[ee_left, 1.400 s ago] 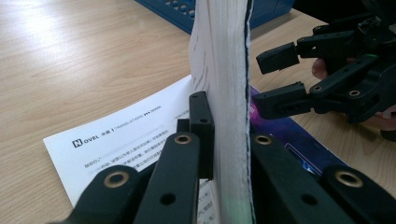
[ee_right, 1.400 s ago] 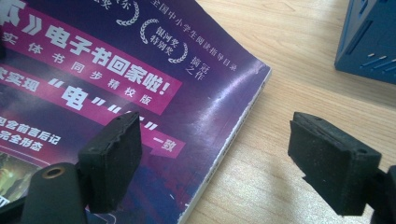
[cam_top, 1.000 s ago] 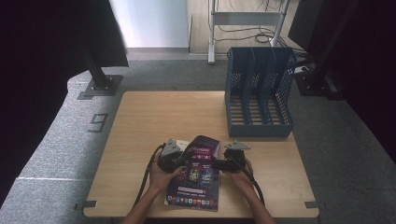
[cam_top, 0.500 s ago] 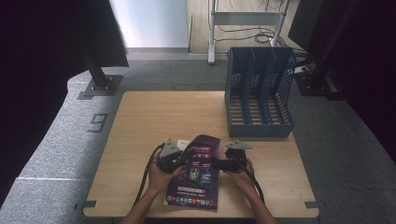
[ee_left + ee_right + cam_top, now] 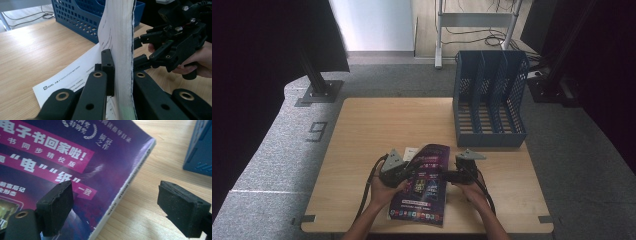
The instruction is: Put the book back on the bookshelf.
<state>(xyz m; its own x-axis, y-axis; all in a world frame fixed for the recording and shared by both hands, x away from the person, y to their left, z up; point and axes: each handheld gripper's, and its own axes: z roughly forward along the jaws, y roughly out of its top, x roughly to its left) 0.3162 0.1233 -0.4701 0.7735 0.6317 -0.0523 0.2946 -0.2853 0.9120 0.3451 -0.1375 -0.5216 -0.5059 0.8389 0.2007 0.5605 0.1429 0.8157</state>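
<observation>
A pale wooden table (image 5: 377,130) stands on grey carpet (image 5: 272,150), with dark curtains at both sides and a metal stand with cables beyond. A blue file rack (image 5: 490,100) with three slots sits at the table's far right corner. At the near edge lies a purple book (image 5: 424,185), its far end lifted off the wood. The left gripper (image 5: 408,172) is clamped on the book's left edge; the right gripper (image 5: 446,176) is at the book's right edge, jaws wide apart and gripping nothing.

The left gripper view adds what the high view cannot — the page block (image 5: 120,50) stands upright, pressed between the two black jaws, and a white printed sheet (image 5: 70,77) lies flat on the table beneath the book. It also shows the right gripper (image 5: 137,51) just past the pages, held in a hand (image 5: 200,62).

The right gripper view shows the purple cover (image 5: 62,157) with white and pink lettering, one jaw over the cover and the other over bare wood — neither touching the book.
</observation>
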